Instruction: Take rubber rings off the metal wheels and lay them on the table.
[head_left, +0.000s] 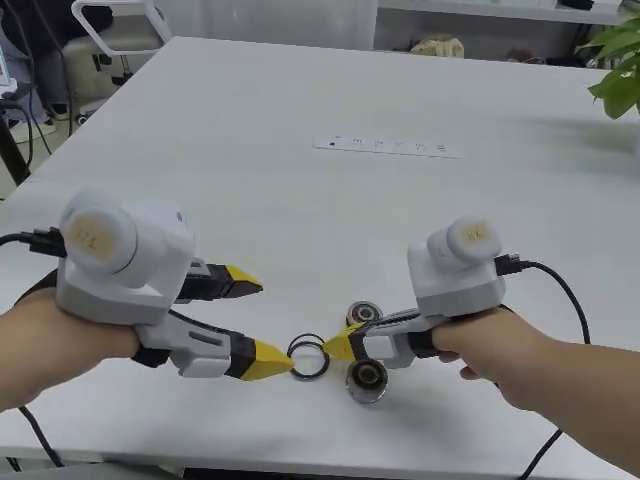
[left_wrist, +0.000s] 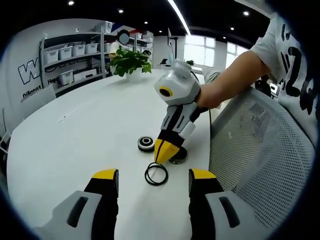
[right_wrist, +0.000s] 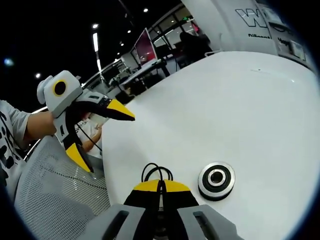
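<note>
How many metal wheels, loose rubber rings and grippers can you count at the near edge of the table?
Metal wheels: 2
Rubber rings: 2, lying loose and overlapping, as far as can be told
Grippers: 2, the left gripper and the right gripper
Total: 6

Black rubber rings (head_left: 308, 357); white table (head_left: 300, 100); metal wheels (head_left: 366, 378) seemingly silver-and-black.

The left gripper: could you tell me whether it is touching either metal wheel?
Apart. The left gripper view shows the left gripper with its open jaws short of both metal wheels, with the rubber rings and bare table between.
</note>
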